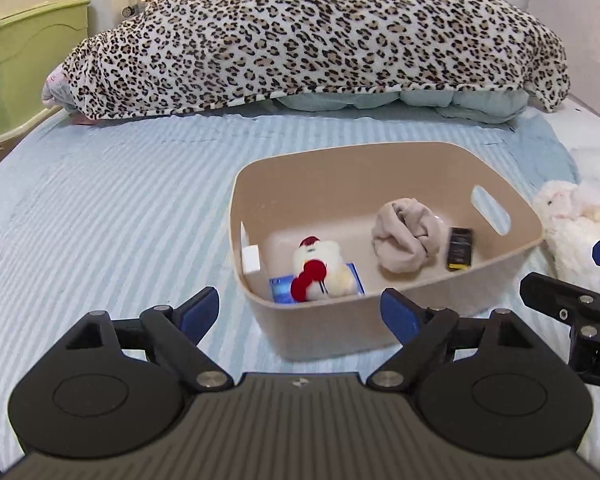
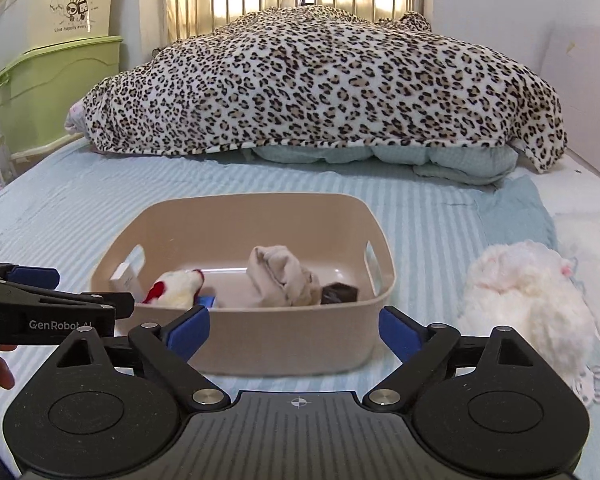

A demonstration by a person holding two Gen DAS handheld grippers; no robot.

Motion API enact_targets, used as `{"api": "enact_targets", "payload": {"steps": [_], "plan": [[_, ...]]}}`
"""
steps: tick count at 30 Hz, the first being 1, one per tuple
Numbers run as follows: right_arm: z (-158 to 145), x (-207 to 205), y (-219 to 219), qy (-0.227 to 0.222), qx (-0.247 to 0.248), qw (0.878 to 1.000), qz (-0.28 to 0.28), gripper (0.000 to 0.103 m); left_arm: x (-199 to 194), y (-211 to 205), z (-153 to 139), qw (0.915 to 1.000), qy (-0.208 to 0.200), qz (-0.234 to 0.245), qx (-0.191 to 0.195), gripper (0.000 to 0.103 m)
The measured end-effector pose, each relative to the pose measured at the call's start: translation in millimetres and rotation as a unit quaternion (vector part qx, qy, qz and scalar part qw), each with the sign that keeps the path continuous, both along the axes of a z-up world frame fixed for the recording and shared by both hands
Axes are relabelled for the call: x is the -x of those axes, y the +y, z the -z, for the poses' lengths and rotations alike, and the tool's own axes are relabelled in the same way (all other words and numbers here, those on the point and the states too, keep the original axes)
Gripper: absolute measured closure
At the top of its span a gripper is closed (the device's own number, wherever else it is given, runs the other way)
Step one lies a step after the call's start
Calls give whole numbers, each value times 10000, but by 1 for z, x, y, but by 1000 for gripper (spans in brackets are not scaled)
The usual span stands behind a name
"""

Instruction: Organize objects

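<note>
Both grippers, left [image 1: 300, 314] and right [image 2: 294, 330], hovering at the bin's [image 2: 284, 332] near rim, jaws apart, empty. Bare striped bed [image 1: 100, 220] left of bin; fluffy white toy [image 2: 528, 300] just beside its right wall.

A beige plastic basket [image 1: 384, 332] with rounded corners and slot handles in its end walls sits upright at centre frame in both views, right of centre in the left wrist view. Inside it, at lower left, a small white plush toy with red trim [image 1: 320, 266] lies on its side over a blue packet [image 1: 282, 290]. A small white box [image 1: 251, 258] stands against the left wall. A crumpled beige cloth [image 1: 404, 236] lies in the middle right, and just beside it on the right lies a dark wrapped bar [image 1: 459, 249]. A fluffy white plush toy [image 2: 528, 300] lies outside the basket, at the right of the frame, near the basket's right wall.
</note>
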State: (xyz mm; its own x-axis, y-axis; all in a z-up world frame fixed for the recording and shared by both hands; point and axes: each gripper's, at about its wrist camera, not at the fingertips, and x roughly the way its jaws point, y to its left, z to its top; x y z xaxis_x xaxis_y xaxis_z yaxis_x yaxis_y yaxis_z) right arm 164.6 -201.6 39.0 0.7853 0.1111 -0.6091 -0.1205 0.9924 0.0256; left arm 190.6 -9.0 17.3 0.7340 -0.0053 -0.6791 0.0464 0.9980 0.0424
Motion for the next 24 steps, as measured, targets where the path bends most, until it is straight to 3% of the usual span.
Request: {"api": "enact_targets", "payload": {"steps": [5, 17, 24], "plan": [[-14, 30, 4, -9, 43, 10000, 7, 8, 30, 5, -13, 9999, -118, -50, 109, 10], [-31, 96, 7, -9, 26, 9999, 98, 7, 98, 5, -32, 9992, -409, 52, 0, 9], [-37, 128, 4, 7, -38, 10000, 77, 5, 135, 8, -32, 9992, -375, 6, 118, 9]]}}
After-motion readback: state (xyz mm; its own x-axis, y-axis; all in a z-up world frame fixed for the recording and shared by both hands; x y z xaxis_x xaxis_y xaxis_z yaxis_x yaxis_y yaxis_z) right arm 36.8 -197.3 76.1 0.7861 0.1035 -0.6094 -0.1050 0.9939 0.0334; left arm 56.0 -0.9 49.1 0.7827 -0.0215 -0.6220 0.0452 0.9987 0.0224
